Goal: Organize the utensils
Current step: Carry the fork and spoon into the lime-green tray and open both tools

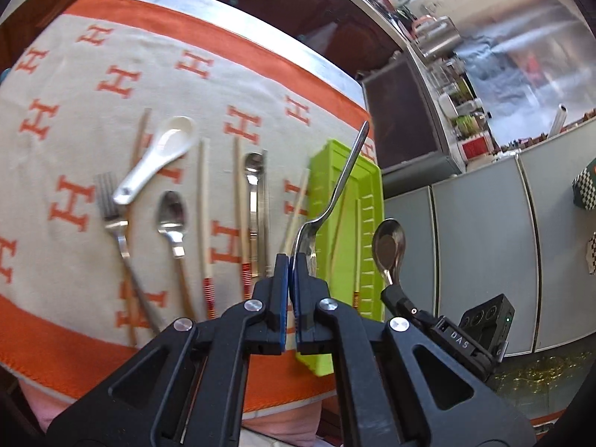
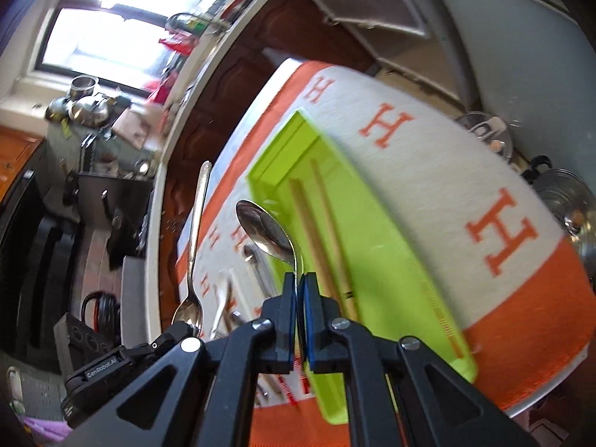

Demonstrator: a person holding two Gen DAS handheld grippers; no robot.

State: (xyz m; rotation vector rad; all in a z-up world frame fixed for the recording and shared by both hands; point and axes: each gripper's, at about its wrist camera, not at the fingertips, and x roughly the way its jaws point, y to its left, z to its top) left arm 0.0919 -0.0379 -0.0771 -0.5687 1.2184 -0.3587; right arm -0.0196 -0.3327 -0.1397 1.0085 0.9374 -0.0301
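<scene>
My left gripper (image 1: 289, 260) is shut on the bowl of a steel spoon (image 1: 342, 182), handle pointing up, above the green tray's (image 1: 368, 186) left edge. My right gripper (image 2: 300, 279) is shut on the handle of a second steel spoon (image 2: 266, 231), bowl up, over the green tray (image 2: 387, 253). That spoon (image 1: 389, 247) and gripper show at the right in the left wrist view. The left-held spoon (image 2: 195, 231) shows at the left in the right wrist view. Two chopsticks (image 2: 320, 231) lie in the tray.
On the orange-and-cream H-pattern cloth (image 1: 74, 119) lie a white ceramic spoon (image 1: 160, 156), a fork (image 1: 115, 219), a steel spoon (image 1: 172, 219), a long spoon (image 1: 254, 193) and several chopsticks (image 1: 204, 208). Pots (image 2: 558, 193) stand beyond the table's right edge. Grey cabinets (image 1: 484, 246) lie beyond it.
</scene>
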